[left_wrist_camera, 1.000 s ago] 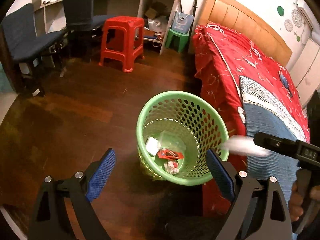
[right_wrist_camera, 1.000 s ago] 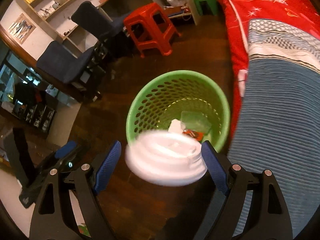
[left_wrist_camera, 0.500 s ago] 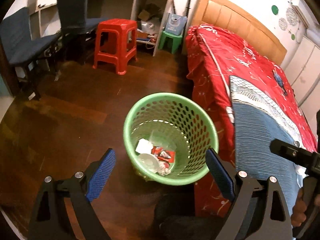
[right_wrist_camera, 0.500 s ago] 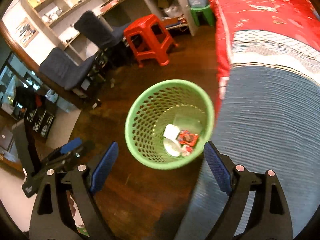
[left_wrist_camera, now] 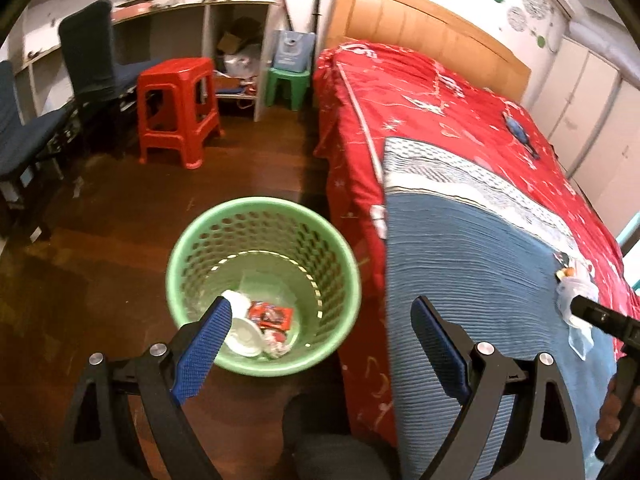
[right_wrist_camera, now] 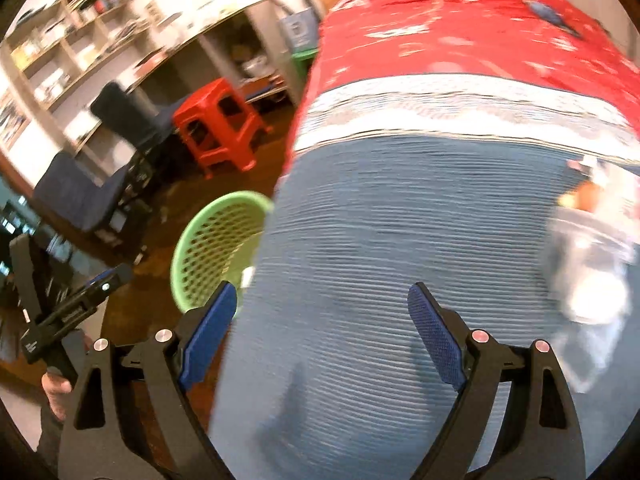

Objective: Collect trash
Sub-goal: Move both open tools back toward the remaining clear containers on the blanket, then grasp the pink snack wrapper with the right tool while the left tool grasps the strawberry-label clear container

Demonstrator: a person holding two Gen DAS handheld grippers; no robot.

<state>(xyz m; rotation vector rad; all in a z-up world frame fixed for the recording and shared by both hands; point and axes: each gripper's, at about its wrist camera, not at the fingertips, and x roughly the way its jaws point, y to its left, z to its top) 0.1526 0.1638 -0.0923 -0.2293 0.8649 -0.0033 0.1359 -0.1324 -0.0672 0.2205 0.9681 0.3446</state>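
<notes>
Several trash pieces, a white lid (left_wrist_camera: pixel 244 330) and a red wrapper (left_wrist_camera: pixel 272 316) among them, already lay in the green basket (left_wrist_camera: pixel 224 232) on the floor beside the bed (left_wrist_camera: pixel 460 128). One clear plastic bag (left_wrist_camera: pixel 576 304) remained on the blue blanket (left_wrist_camera: pixel 472 272). Left tool (left_wrist_camera: pixel 320 344) and right tool (right_wrist_camera: pixel 324 332) both stood released, empty.

Basket (left_wrist_camera: pixel 262 216) on floor (left_wrist_camera: pixel 100 260), left of bed (left_wrist_camera: pixel 460 240); trash (left_wrist_camera: pixel 260 322) inside.
</notes>
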